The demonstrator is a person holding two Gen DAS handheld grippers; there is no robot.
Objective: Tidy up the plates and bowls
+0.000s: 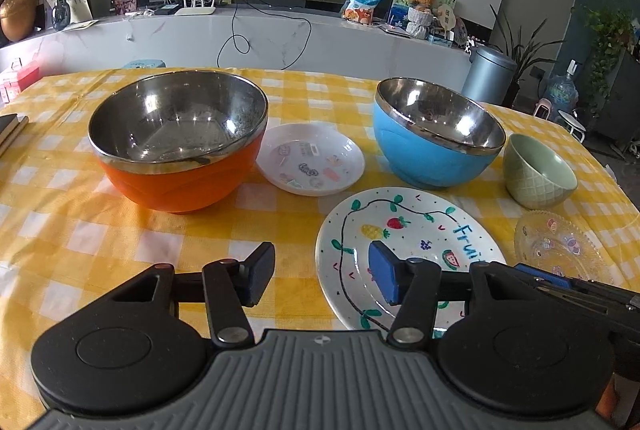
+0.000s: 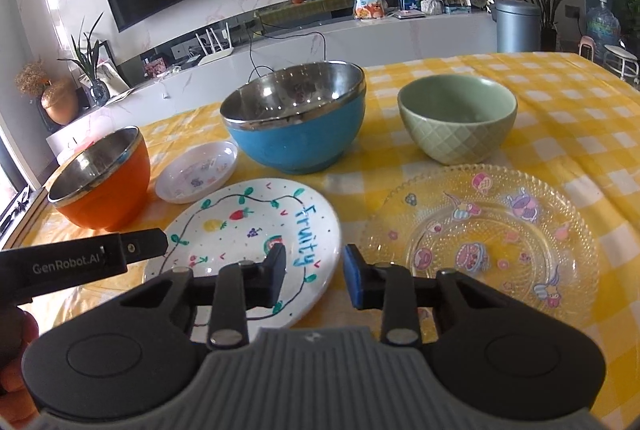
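Observation:
On the yellow checked tablecloth (image 1: 100,230) stand an orange steel-lined bowl (image 1: 180,174), a small white sticker plate (image 1: 310,160), a blue steel-lined bowl (image 1: 432,158), a green ceramic bowl (image 1: 536,174), a white "Fruity" plate (image 1: 404,230) and a clear glass plate (image 1: 560,242). My left gripper (image 1: 322,274) is open and empty, low over the Fruity plate's left edge. My right gripper (image 2: 314,276) is open and empty, between the Fruity plate (image 2: 248,226) and the glass plate (image 2: 492,234). The blue bowl (image 2: 296,138), green bowl (image 2: 456,134), orange bowl (image 2: 108,190) and sticker plate (image 2: 196,172) lie beyond.
The left gripper's body (image 2: 80,258) reaches in from the left in the right wrist view. A dark book (image 1: 10,128) lies at the table's left edge. Behind the table runs a white counter (image 1: 260,34) with clutter, and a grey bin (image 1: 490,74) stands at the right.

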